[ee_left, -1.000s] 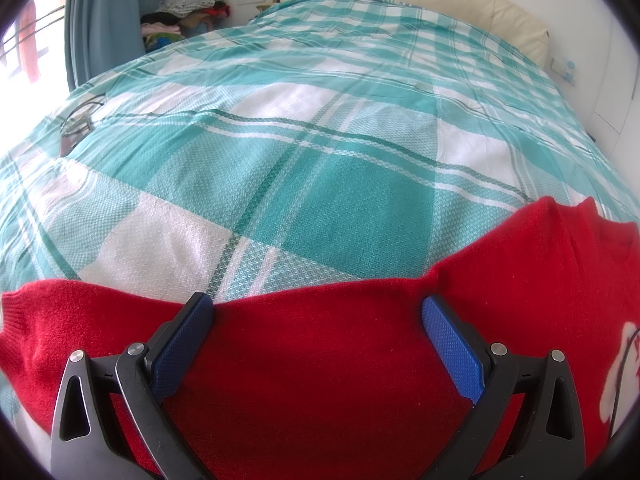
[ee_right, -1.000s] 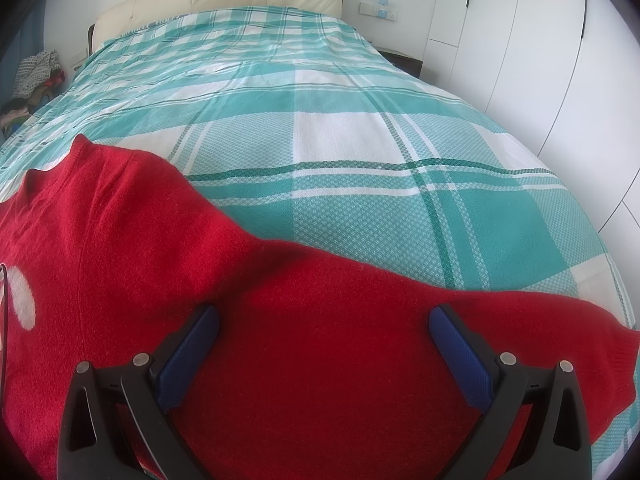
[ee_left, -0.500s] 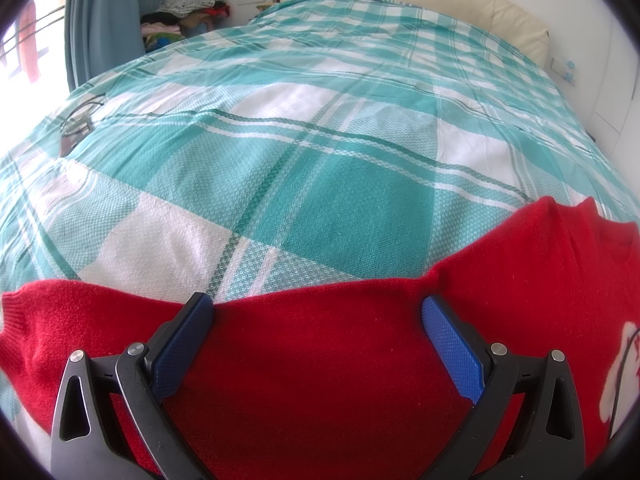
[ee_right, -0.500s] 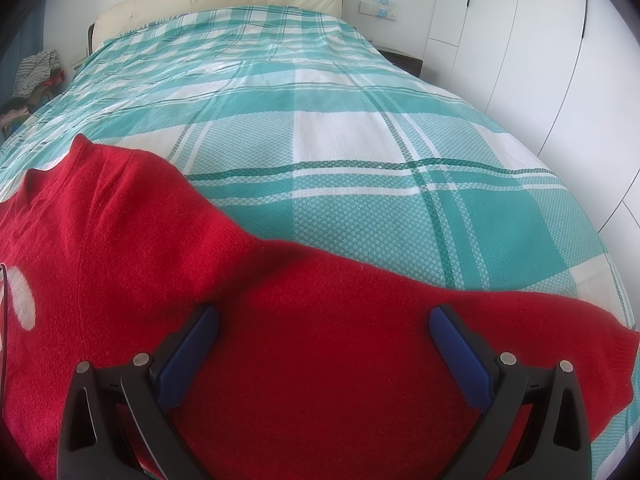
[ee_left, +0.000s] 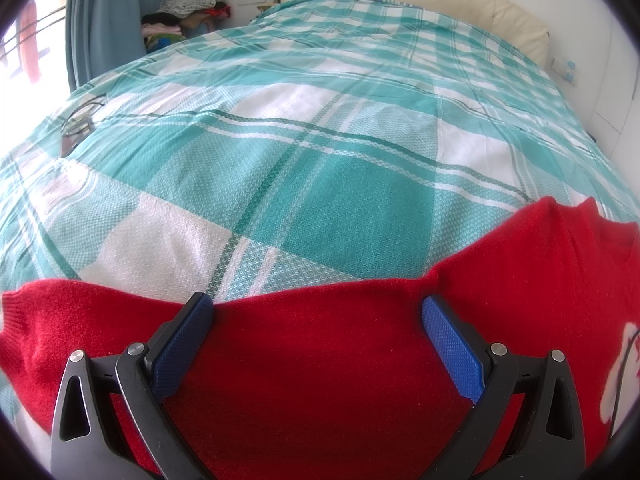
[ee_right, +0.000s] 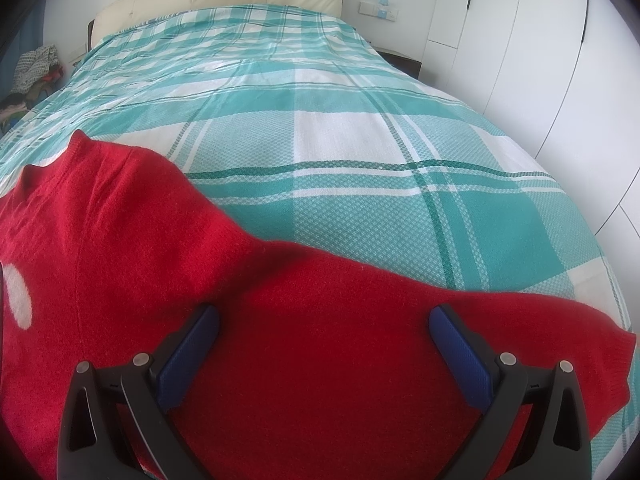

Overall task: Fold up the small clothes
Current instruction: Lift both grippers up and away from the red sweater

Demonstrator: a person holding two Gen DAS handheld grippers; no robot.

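Directly under each wide-open claw lay one sleeve of the red sweater, flat on the bed. The left claw held nothing, the right claw also nothing. The long axis of each sleeve ran across the fingers, left to right. The sweater body lay between both claws, so each sleeve would fold inward.

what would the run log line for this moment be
stage: pre-fold | left gripper: open, over left sleeve | right gripper: open, over right sleeve | red knit sweater: spread flat on teal plaid bedspread
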